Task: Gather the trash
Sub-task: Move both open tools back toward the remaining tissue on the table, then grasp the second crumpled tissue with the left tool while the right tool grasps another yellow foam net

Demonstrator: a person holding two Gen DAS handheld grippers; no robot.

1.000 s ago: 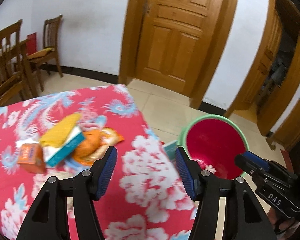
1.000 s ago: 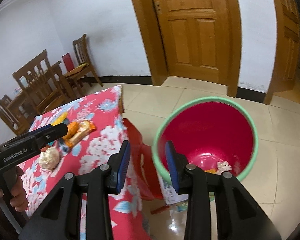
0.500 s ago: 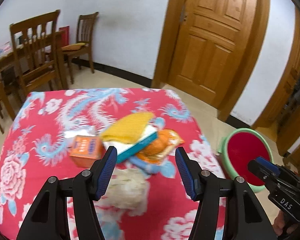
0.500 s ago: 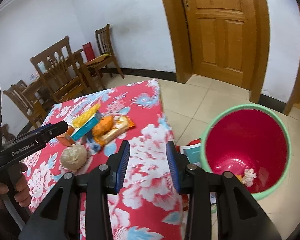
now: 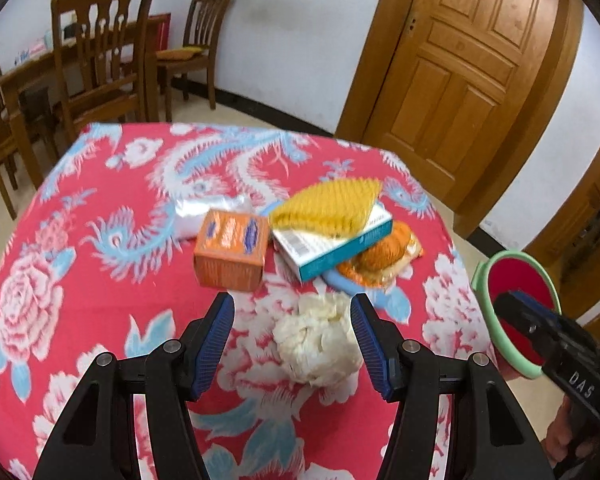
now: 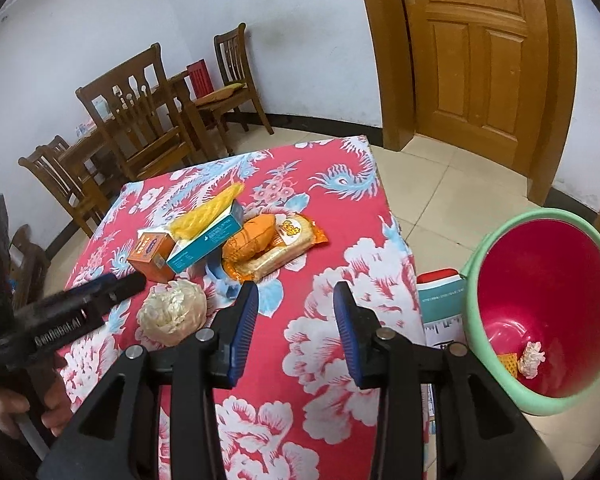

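Red floral cloth on surface (image 5: pixel 100 304), wooden chairs (image 5: pixel 100 56) and dining table (image 6: pixel 88 144) by white wall, panelled wooden door (image 6: pixel 476 52), beige tiled floor (image 6: pixel 452 200).

Left gripper (image 6: pixel 112 286) reads "GenRobot.AI"; right gripper (image 5: pixel 524 312) "DAS".

Red floral cloth (image 5: pixel 100 300) covering the surface, matt; crumpled white paper ball (image 5: pixel 318 338), rough; orange cardboard box (image 5: pixel 230 250), smooth; glossy red plastic bin with green rim (image 6: pixel 548 308); varnished wooden door (image 6: pixel 476 52).

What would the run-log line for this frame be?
left tongs: open, over crumpled paper ball | right tongs: open, empty | bin: some trash inside | table pile: uncollected
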